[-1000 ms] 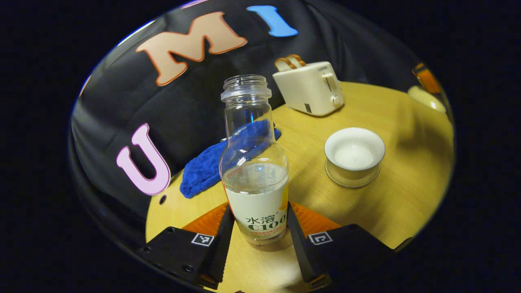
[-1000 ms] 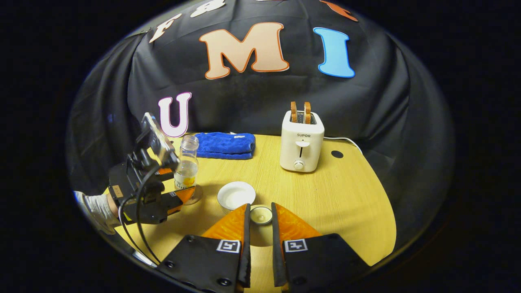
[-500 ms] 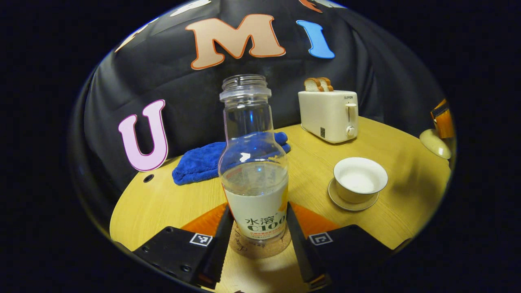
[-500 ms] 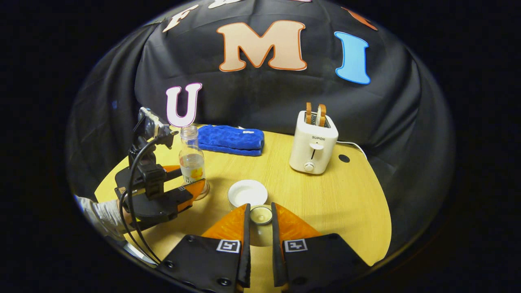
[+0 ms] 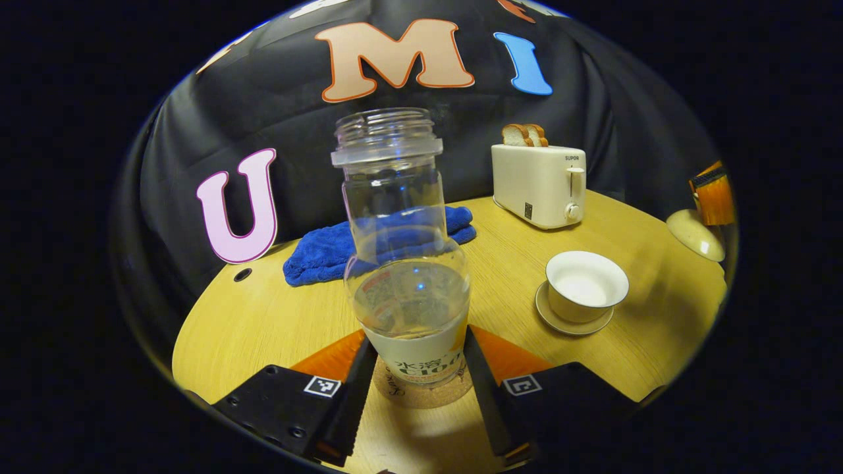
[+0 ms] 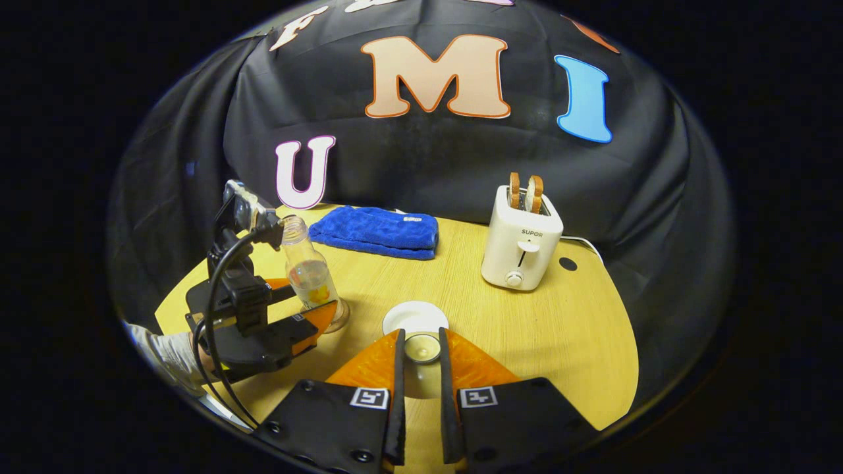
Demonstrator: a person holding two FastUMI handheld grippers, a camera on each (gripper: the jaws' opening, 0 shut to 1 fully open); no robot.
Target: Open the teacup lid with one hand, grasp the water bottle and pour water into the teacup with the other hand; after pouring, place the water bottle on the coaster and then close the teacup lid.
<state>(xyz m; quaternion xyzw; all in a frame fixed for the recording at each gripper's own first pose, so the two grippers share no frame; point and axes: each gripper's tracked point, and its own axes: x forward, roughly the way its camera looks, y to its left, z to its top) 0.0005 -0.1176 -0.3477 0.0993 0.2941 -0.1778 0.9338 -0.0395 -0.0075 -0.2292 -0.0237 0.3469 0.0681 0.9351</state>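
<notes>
Tongs [image 5: 415, 368] around tilted water bottle [image 5: 405, 276]

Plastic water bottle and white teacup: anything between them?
Nothing: in the left gripper view, bare wooden table separates the clear plastic water bottle from the white teacup.

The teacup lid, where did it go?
The teacup lid is off the cup, pinched between the right gripper's fingers just in front of the open teacup. In the left gripper view it shows far right, beyond the teacup.
</notes>
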